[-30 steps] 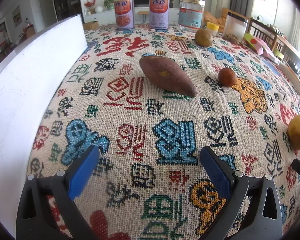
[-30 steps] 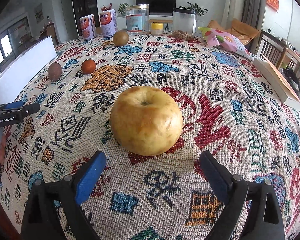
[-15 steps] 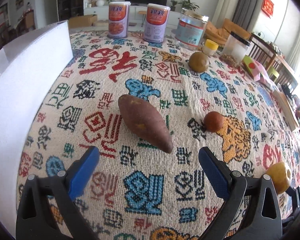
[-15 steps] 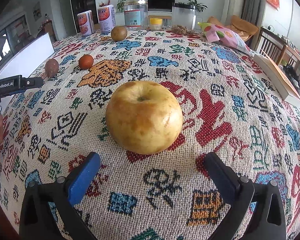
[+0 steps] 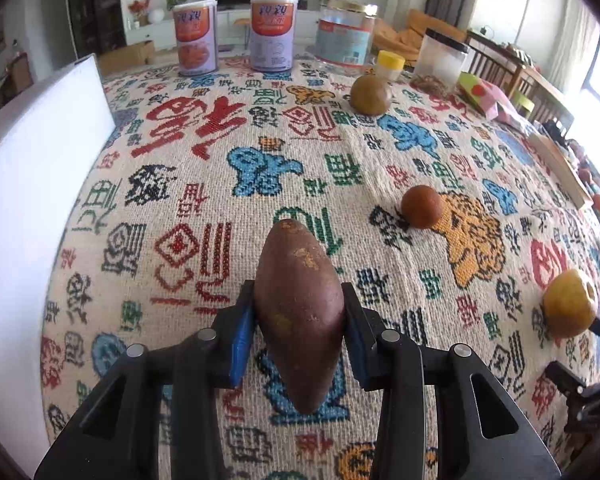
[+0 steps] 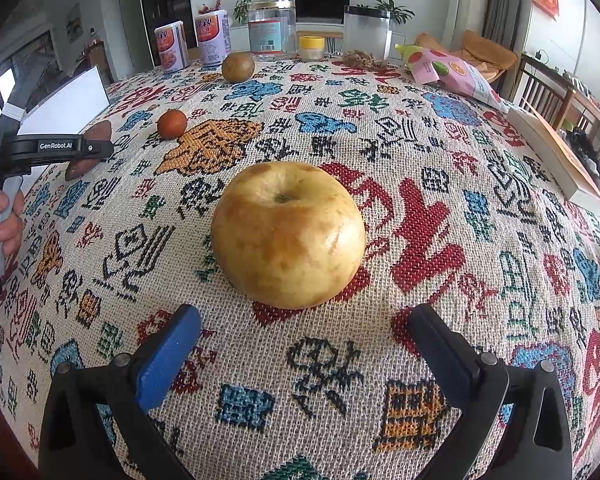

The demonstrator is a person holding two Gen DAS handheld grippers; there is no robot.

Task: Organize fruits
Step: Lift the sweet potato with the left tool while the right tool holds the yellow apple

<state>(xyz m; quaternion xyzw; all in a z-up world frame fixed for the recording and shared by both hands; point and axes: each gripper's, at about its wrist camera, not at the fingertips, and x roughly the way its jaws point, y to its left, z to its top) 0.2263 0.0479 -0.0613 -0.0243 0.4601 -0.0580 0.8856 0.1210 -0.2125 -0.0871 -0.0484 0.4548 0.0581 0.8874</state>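
Between the left jaws sits the sweet potato (image 5: 300, 320).

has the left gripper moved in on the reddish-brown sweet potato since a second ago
Yes. The left gripper went forward toward the two orange-labelled cans and is shut on the reddish-brown sweet potato.

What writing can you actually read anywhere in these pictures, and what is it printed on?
"GenRobot.AI": on the side of the left hand-held gripper, seen from the right wrist.
Two orange-labelled cans: large Chinese characters, too blurred to read surely.
Clear jar label: barcode and print, too small.
Tablecloth: woven Chinese-style characters, stylised, not readable.
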